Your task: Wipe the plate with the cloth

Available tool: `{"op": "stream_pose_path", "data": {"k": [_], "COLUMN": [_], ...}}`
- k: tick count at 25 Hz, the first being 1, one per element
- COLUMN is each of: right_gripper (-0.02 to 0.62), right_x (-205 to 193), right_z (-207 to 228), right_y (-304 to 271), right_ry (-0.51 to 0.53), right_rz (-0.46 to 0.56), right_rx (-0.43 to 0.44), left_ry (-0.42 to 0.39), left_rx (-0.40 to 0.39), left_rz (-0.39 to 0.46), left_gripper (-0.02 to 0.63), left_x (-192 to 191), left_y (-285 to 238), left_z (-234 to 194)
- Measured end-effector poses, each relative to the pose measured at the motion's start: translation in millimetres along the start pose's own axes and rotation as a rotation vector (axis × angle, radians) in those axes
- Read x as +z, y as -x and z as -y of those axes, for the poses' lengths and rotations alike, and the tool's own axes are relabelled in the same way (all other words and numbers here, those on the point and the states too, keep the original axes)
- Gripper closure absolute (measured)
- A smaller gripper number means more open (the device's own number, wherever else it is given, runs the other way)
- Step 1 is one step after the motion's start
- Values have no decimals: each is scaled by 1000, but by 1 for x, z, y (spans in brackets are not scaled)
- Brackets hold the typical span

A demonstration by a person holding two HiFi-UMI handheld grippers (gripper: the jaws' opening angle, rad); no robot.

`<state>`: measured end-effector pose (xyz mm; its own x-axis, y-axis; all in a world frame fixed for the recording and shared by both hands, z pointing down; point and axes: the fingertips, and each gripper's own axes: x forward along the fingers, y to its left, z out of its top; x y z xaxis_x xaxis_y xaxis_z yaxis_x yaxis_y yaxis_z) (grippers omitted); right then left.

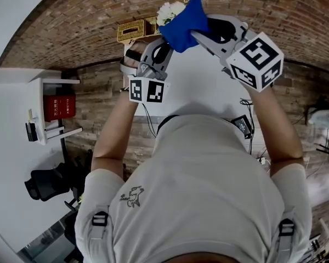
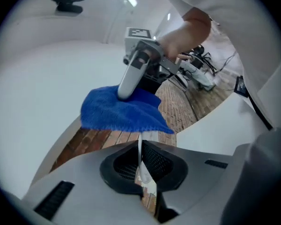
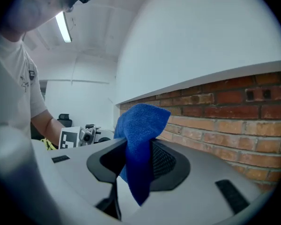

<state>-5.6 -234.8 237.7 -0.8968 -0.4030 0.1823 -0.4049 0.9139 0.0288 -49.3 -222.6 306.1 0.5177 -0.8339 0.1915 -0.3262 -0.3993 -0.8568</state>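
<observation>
My right gripper is shut on a blue cloth, which bunches up between its jaws and hangs down over them. In the left gripper view the cloth hangs just ahead of and above my left jaws, with the right gripper behind it. My left gripper is shut on a thin white edge, the plate seen edge-on and held upright. Both grippers are raised close together in front of the person; the left gripper sits just left of the cloth. The plate's face is hidden in the head view.
A white table lies below the grippers. At its far side stand a wicker basket and white flowers. A white shelf with a red box and a black chair are at the left. Cables trail at the right.
</observation>
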Motion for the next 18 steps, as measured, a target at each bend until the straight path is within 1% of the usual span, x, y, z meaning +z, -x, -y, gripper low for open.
{"op": "stream_pose_path", "data": {"k": [1, 3, 5, 7, 9, 12, 14, 18], "right_gripper": [460, 460, 460, 460, 460, 460, 460, 460], "right_x": [-2, -13, -29, -42, -55, -78, -96, -124], "right_z": [-9, -18, -20, -16, -6, 16, 30, 50], "right_y": [-5, -11, -14, -10, -3, 9, 17, 27], "right_ry": [1, 21, 35, 15, -29, -142, -211, -323], "right_rz": [-13, -50, -85, -98, -108, -139, -172, -219], "right_rx": [26, 39, 28, 14, -2, -17, -24, -2], "left_ry": [-43, -108, -152, -177, -179, -177, -183, -232], "left_rx": [-4, -14, -21, -29, -37, -47, -69, -96], "left_rz": [1, 1, 10, 21, 33, 55, 74, 138], "left_gripper": [588, 588, 588, 588, 588, 588, 588, 588], "left_x": [4, 11, 17, 18, 18, 19, 24, 45], "left_y": [0, 0, 0, 1, 2, 6, 8, 12], "left_z": [3, 7, 10, 12, 15, 20, 23, 26]}}
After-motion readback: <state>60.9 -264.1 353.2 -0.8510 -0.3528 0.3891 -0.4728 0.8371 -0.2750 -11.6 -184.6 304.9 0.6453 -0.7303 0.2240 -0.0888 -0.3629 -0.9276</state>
